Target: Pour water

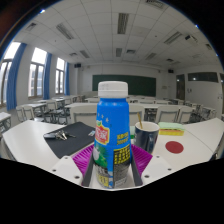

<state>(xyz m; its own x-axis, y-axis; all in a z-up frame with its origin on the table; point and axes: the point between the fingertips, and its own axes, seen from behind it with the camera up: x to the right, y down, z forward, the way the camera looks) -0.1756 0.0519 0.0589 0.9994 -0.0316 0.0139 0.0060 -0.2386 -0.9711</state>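
Within hand-held gripper (113,160), upright bottle (113,130)

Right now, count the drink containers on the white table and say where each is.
2. The blue-capped plastic bottle stands between the gripper fingers; the dark metal cup stands beside it. The bottle may hide others.

We see a bright room lit by ceiling lamps (122,22) and daylight from the windows (38,72). Straight lines bow strongly outward near the edges, and the far desks (48,108) look soft.
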